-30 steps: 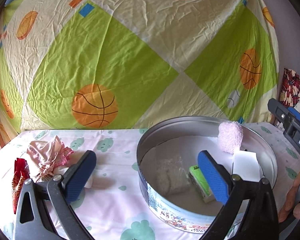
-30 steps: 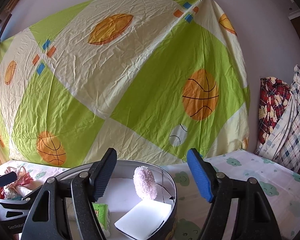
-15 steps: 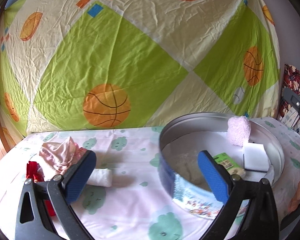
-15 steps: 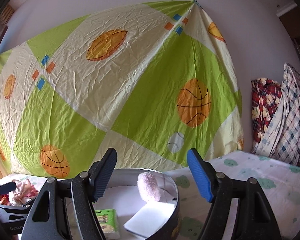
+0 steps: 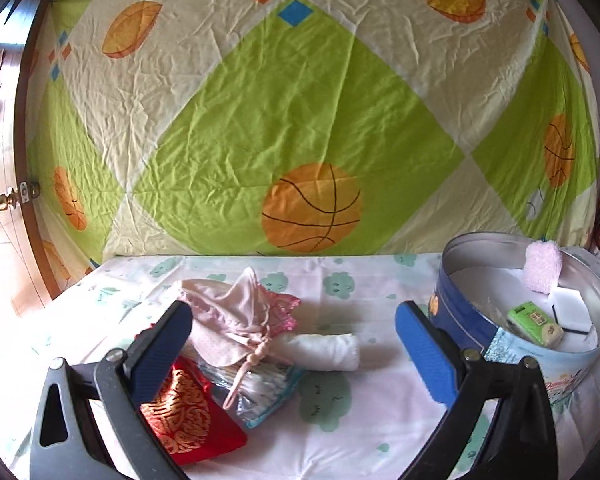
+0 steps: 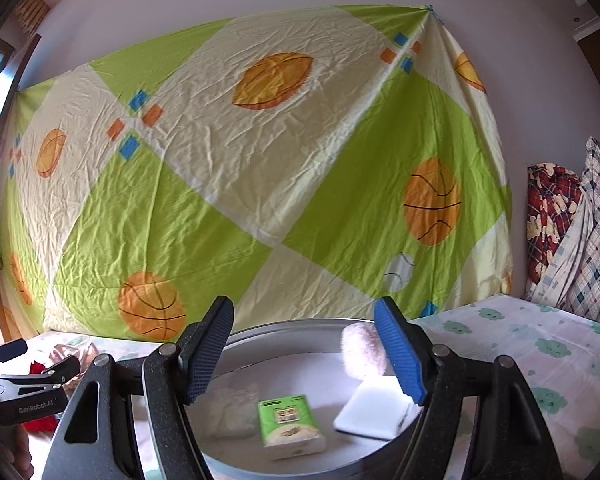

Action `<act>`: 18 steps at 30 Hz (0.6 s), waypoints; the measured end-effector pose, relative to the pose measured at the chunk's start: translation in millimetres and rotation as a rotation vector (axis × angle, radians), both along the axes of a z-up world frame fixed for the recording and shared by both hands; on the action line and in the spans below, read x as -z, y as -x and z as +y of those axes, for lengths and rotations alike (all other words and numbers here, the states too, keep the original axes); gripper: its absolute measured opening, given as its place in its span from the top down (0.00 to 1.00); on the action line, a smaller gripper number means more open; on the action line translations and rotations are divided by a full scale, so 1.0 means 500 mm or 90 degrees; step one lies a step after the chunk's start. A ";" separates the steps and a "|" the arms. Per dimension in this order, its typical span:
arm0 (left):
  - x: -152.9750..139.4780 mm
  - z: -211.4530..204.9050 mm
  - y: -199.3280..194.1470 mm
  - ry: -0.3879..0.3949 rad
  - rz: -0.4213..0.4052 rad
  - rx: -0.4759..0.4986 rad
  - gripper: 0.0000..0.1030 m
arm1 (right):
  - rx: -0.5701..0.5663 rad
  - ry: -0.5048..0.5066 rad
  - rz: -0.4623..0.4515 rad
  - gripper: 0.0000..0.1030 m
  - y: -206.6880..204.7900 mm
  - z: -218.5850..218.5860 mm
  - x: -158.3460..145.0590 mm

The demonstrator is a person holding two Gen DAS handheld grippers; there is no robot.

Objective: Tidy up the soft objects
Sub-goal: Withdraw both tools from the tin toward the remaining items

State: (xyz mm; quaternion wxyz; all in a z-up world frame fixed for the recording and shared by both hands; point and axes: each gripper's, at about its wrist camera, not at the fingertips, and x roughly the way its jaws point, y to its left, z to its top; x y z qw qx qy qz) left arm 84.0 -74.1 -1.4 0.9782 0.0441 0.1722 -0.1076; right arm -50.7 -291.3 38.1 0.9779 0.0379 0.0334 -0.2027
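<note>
Both our left gripper (image 5: pixel 296 344) and right gripper (image 6: pixel 304 354) gape wide, empty. The rolled white towel (image 5: pixel 324 350), mid-bed beside the pile, looks light and squashy; we'd pinch its middle.

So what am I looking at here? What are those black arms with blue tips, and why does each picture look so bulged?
No robot here: a person holds a hand tool in each hand, each with two jaws padded in blue. A wide-angle camera sits on each tool and looks forward along its jaws, which bends the picture.

One picture is from the left gripper, the other from the right gripper. Both stand open and hold nothing.

Everything lies on a bed sheet. In front of the left gripper is a pile of soft things: a pink pouch, a red pouch, a white roll and a clear packet. Beside the pile is a round tin that holds a fluffy pink item, a green tissue pack and a white sponge.
</note>
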 end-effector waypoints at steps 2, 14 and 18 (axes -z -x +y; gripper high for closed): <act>0.001 0.020 -0.005 -0.001 0.004 -0.003 0.00 | -0.014 0.000 0.004 0.27 -0.009 0.024 0.001; 0.012 0.158 -0.050 0.048 0.077 -0.046 0.00 | -0.097 -0.012 0.019 0.27 -0.061 0.169 0.013; 0.028 0.206 -0.071 0.076 0.136 -0.045 0.00 | -0.125 -0.026 0.027 0.27 -0.085 0.213 0.019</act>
